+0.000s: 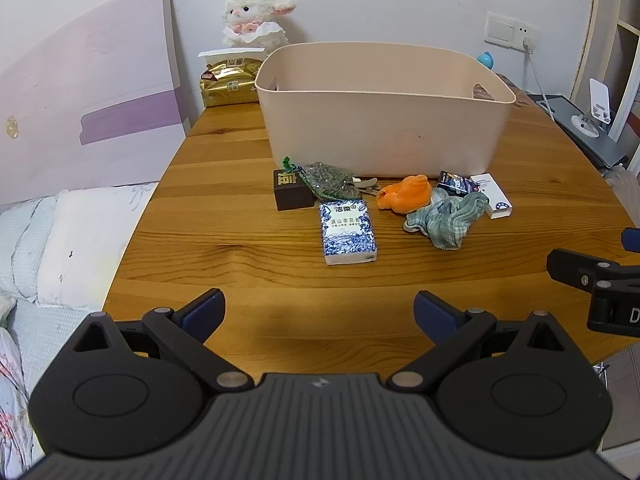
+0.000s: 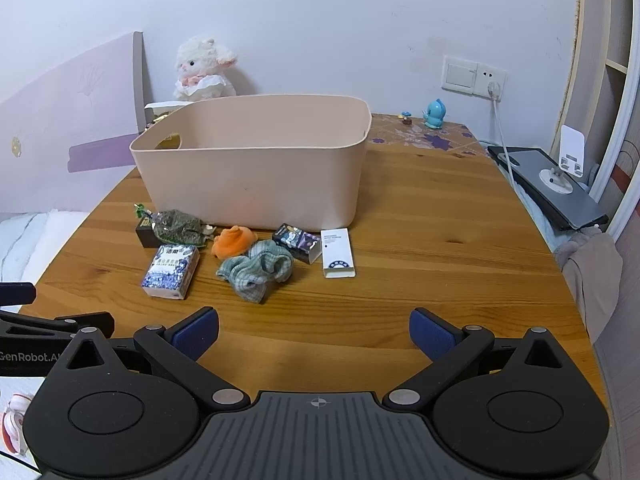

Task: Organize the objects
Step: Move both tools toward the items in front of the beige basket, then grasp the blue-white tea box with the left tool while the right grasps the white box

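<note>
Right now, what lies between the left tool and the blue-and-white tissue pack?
Only bare wooden table; the left wrist view shows nothing between the open left tool and the tissue pack.

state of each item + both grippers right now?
left gripper: open, holding nothing
right gripper: open, holding nothing
bin: upright, looks empty
tissue pack: flat on table
green cloth: crumpled
orange cloth: bunched
white box: lying flat
dark box: upright, closed
</note>
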Demonstrator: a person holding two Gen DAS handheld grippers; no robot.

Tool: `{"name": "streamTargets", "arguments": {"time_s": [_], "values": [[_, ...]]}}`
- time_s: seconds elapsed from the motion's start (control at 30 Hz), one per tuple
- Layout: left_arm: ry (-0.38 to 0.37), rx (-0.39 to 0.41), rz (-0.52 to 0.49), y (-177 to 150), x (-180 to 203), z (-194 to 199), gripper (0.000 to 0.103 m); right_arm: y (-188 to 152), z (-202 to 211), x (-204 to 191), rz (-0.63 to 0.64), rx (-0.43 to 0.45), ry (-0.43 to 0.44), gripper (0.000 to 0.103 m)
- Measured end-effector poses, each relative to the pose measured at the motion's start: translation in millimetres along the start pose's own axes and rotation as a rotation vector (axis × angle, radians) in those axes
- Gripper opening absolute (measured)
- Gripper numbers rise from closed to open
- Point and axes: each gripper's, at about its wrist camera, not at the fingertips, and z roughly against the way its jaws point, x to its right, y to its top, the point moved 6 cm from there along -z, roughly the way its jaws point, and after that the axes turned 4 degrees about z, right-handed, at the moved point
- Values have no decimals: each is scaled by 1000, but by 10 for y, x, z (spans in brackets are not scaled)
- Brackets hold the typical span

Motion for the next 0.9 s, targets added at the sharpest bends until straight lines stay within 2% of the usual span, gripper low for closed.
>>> {"name": "streamTargets", "arguments": {"time_s": [0.47, 0.9], "values": [[-3, 0, 26, 127, 14, -148, 101, 67, -203, 72, -8, -17, 20, 103], [2, -53, 32, 221, 41, -526, 101, 129, -614, 118, 14, -80, 7, 95]]}}
